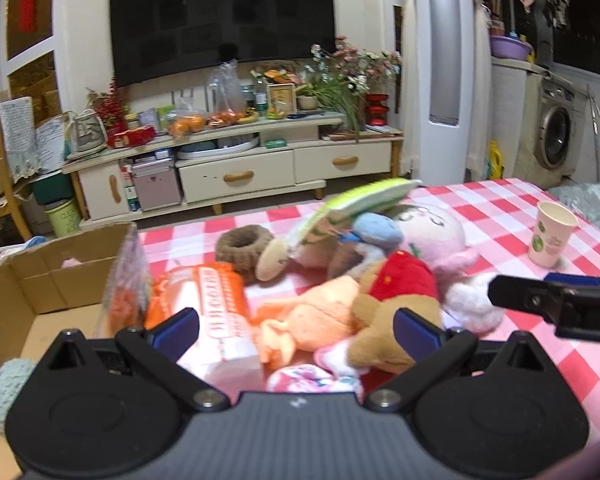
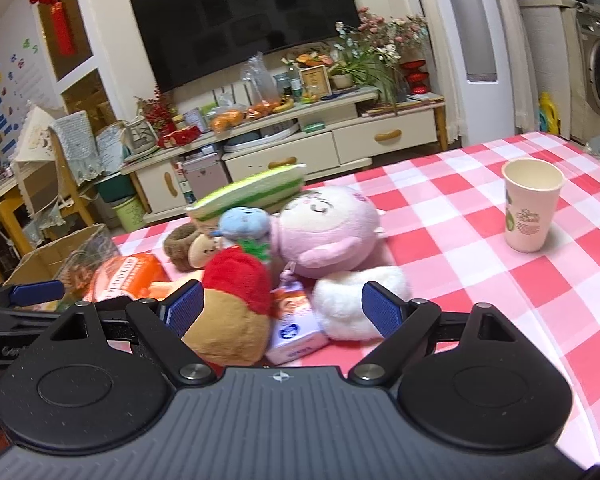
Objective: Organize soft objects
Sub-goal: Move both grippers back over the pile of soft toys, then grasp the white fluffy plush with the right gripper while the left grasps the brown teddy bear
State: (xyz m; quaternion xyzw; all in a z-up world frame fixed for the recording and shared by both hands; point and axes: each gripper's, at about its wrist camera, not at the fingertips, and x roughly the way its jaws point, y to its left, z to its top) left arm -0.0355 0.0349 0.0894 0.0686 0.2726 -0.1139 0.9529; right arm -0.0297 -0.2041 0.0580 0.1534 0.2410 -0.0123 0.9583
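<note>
A heap of soft toys lies on the pink checked table [image 1: 500,208]: a pink plush [image 1: 432,236] [image 2: 324,236], a brown bear in a red shirt [image 1: 396,300] [image 2: 232,308], an orange plush [image 1: 312,316], a green striped cushion [image 1: 364,200] [image 2: 252,194], a brown ring toy [image 1: 240,246], a white fluffy piece [image 2: 360,304] and an orange tissue pack [image 1: 216,312]. My left gripper [image 1: 296,332] is open over the orange plush and tissue pack. My right gripper [image 2: 280,308] is open around the bear and a small purple tissue pack [image 2: 296,328].
An open cardboard box [image 1: 52,280] stands at the table's left, with a mesh bag [image 1: 128,280] at its edge. A paper cup [image 1: 552,234] [image 2: 530,204] stands at the right. A TV cabinet [image 1: 236,168] lies beyond the table.
</note>
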